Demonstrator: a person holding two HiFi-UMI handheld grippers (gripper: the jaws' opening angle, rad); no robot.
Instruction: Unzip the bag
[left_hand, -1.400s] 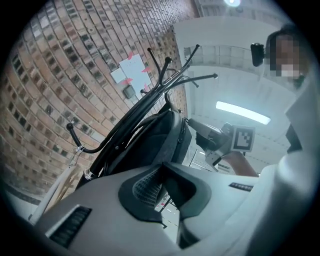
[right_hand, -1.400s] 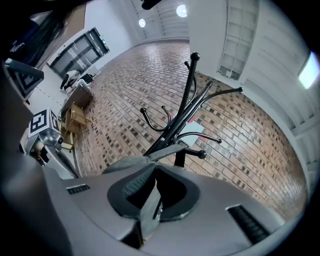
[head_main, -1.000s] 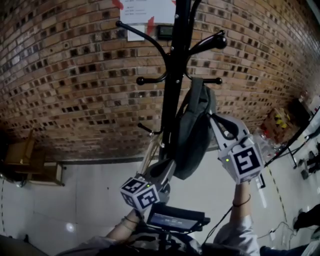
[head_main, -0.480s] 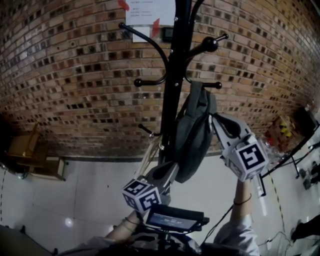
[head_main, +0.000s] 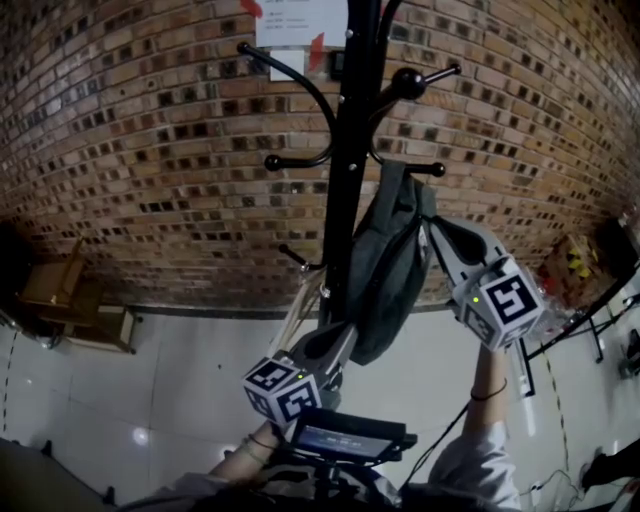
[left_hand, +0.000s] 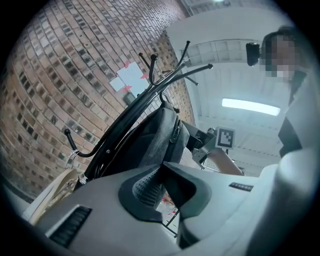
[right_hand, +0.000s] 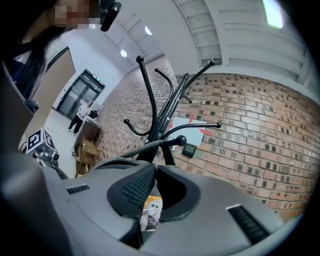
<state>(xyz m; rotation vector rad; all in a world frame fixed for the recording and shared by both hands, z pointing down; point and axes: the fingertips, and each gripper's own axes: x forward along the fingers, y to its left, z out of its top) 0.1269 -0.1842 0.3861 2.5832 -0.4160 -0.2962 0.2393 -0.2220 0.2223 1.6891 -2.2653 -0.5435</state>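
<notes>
A grey bag (head_main: 385, 270) hangs by its strap from a hook of the black coat rack (head_main: 350, 150). My left gripper (head_main: 338, 338) reaches up from below, shut on the bag's bottom corner; in the left gripper view its tips (left_hand: 161, 167) meet on the grey fabric (left_hand: 150, 145). At the bag's upper right side my right gripper (head_main: 428, 224) has its jaws almost together. Its tips (right_hand: 155, 167) close at the bag's edge (right_hand: 125, 157), where the zipper runs. The pinched piece itself is hidden.
A brick wall (head_main: 150, 150) stands right behind the rack, with a paper sheet (head_main: 300, 20) taped on it. A cream tote (head_main: 300, 310) hangs low on the rack. Wooden furniture (head_main: 60, 300) stands at the left and boxes (head_main: 575, 260) at the right on the pale floor.
The right gripper has drifted slightly right and up beside the bag. The left gripper has stayed at the bag's bottom.
</notes>
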